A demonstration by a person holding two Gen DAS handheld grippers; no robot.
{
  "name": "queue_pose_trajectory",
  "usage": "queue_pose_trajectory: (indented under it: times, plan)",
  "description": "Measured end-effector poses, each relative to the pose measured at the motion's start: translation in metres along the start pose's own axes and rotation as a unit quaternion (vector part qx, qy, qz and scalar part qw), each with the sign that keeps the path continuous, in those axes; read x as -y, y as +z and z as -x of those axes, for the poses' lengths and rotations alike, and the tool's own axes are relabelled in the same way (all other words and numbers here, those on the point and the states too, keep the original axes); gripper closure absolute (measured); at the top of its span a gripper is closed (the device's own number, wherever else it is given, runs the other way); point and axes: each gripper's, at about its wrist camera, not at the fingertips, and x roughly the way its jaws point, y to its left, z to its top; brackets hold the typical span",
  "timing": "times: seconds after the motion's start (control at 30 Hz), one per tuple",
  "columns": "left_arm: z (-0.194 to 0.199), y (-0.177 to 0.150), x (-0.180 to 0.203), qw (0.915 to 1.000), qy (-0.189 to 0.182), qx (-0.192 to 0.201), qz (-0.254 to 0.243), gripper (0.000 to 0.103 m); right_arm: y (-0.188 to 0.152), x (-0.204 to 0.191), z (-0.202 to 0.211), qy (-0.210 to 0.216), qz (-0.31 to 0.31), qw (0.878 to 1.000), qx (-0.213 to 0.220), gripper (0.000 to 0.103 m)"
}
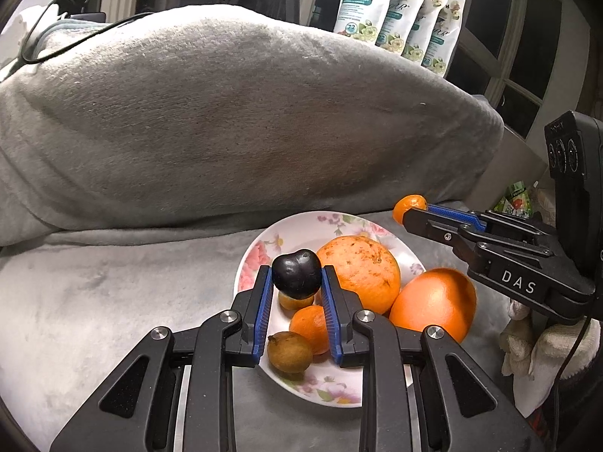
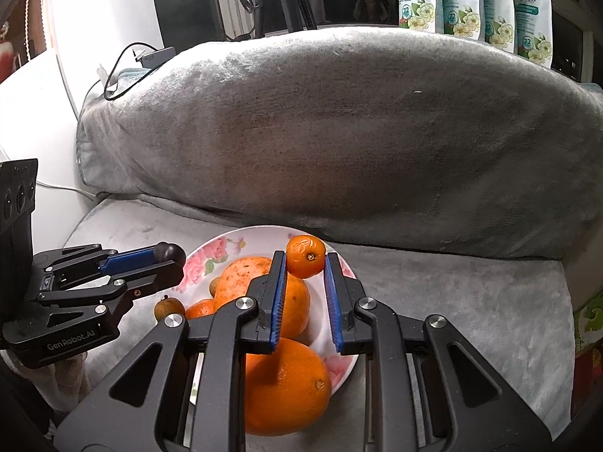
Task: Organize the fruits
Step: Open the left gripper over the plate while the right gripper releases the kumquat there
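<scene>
Dark plum [image 1: 296,273]: pinched between the blue pads of my left tool [image 1: 296,282], held just above the floral plate [image 1: 260,248].
Small tangerine [image 2: 305,256]: pinched at the tips of my right tool [image 2: 303,263], raised over the far rim of the same plate; in the left wrist view it shows at the end of that tool [image 1: 409,207].
Plate contents: a rough-skinned orange [image 1: 361,273] in the middle, another small tangerine [image 1: 311,327] and a brownish small fruit [image 1: 289,352] near my left tool, one more yellowish fruit [image 1: 296,300] under the plum.
Smooth large orange [image 1: 433,303]: leaning against the rough one at the plate's right edge.
Surface: plate sits on a grey plush cover [image 1: 113,301], with a big grey cushion [image 1: 226,120] behind.
Background: four flowered refill pouches [image 1: 399,15] standing behind the cushion.
</scene>
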Motion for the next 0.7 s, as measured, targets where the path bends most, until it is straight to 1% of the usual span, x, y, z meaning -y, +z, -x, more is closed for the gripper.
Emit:
queue_pose_trajectory:
  times: [0.2,0.27,0.3,0.33,0.47,0.6,0.63,0.7]
  plan:
    - [0.0,0.0,0.003,1.0,-0.001,0.002,-0.004,0.078,0.0,0.0,0.001,0.003,0.002,1.0,0.002,0.081]
    - [0.0,0.0,0.003,1.0,-0.001,0.003,-0.003,0.078,-0.001,0.0,0.001,0.002,0.002,1.0,0.002,0.075]
    - [0.0,0.0,0.004,1.0,-0.001,0.003,-0.002,0.078,-0.001,0.0,0.002,0.001,0.003,1.0,0.003,0.064]
    - [0.0,0.0,0.004,1.0,-0.001,0.003,-0.002,0.077,-0.001,-0.001,0.003,0.0,0.004,1.0,0.006,0.056]
    - [0.0,0.0,0.004,1.0,-0.002,0.003,-0.002,0.077,-0.001,-0.002,0.007,0.002,0.007,1.0,0.01,0.055]
    - [0.003,0.0,0.006,0.9999,-0.003,0.009,-0.004,0.066,0.0,-0.002,0.01,0.002,0.006,1.0,0.014,0.055]
    - [0.004,0.0,0.006,0.9999,-0.003,0.011,-0.004,0.064,0.0,-0.002,0.011,0.002,0.005,1.0,0.015,0.055]
    - [0.006,0.0,0.007,0.9999,-0.002,0.013,-0.006,0.055,0.0,-0.001,0.013,0.0,0.005,1.0,0.017,0.052]
